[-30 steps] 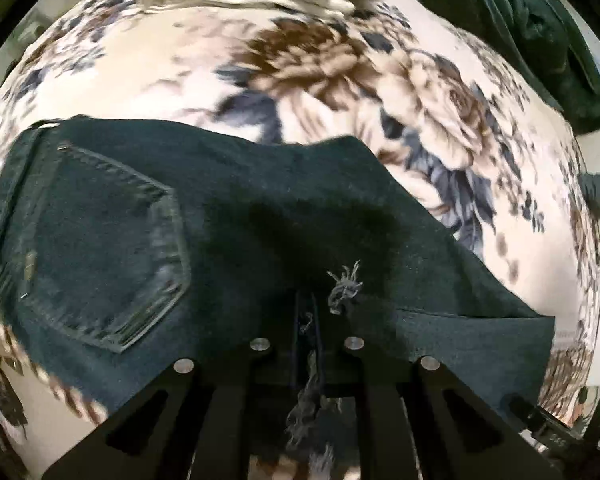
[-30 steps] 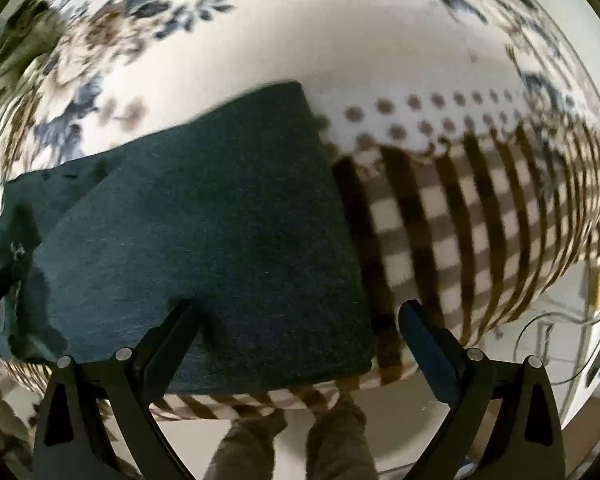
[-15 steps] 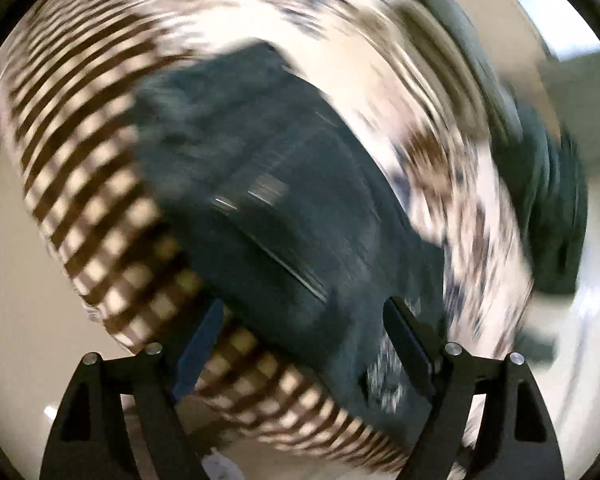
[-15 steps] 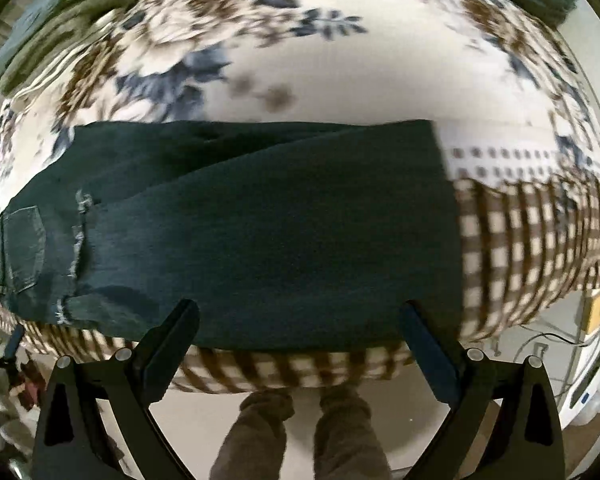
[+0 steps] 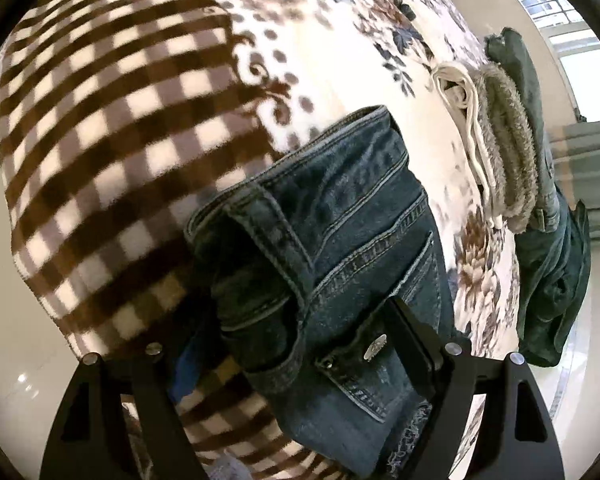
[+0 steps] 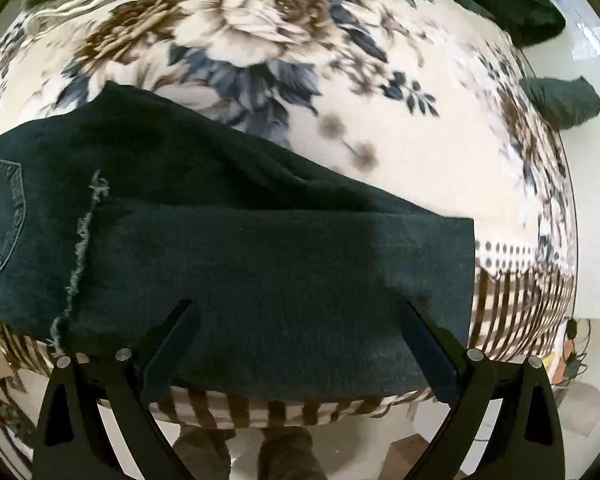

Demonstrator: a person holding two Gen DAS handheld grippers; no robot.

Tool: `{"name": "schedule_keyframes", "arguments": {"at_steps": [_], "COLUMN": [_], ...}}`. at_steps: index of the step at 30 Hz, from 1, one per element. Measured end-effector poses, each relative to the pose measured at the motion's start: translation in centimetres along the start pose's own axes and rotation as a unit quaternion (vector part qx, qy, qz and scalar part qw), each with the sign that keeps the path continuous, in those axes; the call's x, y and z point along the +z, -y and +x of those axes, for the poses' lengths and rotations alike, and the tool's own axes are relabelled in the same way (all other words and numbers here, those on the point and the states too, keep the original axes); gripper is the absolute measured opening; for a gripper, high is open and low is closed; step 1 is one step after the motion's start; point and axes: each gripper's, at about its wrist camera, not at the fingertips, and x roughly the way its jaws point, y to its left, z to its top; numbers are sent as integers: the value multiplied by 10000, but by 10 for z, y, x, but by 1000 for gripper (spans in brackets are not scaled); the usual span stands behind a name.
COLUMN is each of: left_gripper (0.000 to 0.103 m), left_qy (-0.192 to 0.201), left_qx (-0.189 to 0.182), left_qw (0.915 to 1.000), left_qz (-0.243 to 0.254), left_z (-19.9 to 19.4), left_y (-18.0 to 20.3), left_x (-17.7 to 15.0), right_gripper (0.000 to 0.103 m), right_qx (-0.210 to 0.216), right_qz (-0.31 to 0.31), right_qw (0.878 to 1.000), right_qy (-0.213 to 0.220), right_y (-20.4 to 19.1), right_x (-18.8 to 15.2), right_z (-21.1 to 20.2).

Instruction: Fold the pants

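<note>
**Left gripper swings round to the waistband end of the jeans**

Since a second ago the left wrist view has turned from the frayed hem, then pinched between shut fingers, to the waistband end, and the fingers now stand apart. The right wrist view has drawn back, so that far more of the folded cloth shows than before.

Largest in both views is the blanket (image 5: pixel 112 128), checked brown and cream at the left of the left wrist frame and flowered toward the upper right; in the right wrist frame its big rose print (image 6: pixel 260 28) fills the upper middle. On it lie the jeans (image 6: pixel 260 264), dark denim folded in a long band across the middle of the right wrist frame, back pocket at the far left edge, frayed hem running down the lower left. In the left wrist frame the waistband (image 5: pixel 312 216) sits at centre, partly over the blanket's edge.

A stack of folded clothes (image 5: pixel 504 148) lies at the upper right, with a dark green garment (image 5: pixel 552 280) beyond it.

The left gripper (image 5: pixel 300 340) is spread wide, the waistband between its fingers, neither seen to clamp it. The right gripper (image 6: pixel 300 340) is likewise spread, over the near edge of the jeans, holding nothing.

A metal button (image 5: pixel 375 347) shows by the right finger.
</note>
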Motion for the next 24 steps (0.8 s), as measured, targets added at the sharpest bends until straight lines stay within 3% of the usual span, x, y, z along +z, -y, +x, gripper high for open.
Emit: {"name": "schedule_keyframes", "arguments": {"at_steps": [8, 18, 21, 24], "left_gripper": [81, 81, 81, 79], "left_qy": [38, 429, 520, 849], "left_qx": [-123, -824, -832, -696], "left_qw": [9991, 9903, 9878, 9887], "left_qz": [-395, -1036, -1211, -1024], "left_z": [16, 1, 10, 9], "left_y": [-19, -49, -48, -28], "left_x": [0, -13, -1, 10], "right_gripper": [101, 101, 101, 101], "right_qx": [236, 465, 497, 566], "right_qz": [129, 280, 298, 380], "right_qw": [9995, 9977, 9972, 9964], "right_qy": [-137, -402, -468, -502], "right_y": [-16, 0, 4, 6], "right_x": [4, 0, 1, 2], "right_z": [2, 19, 25, 27]}}
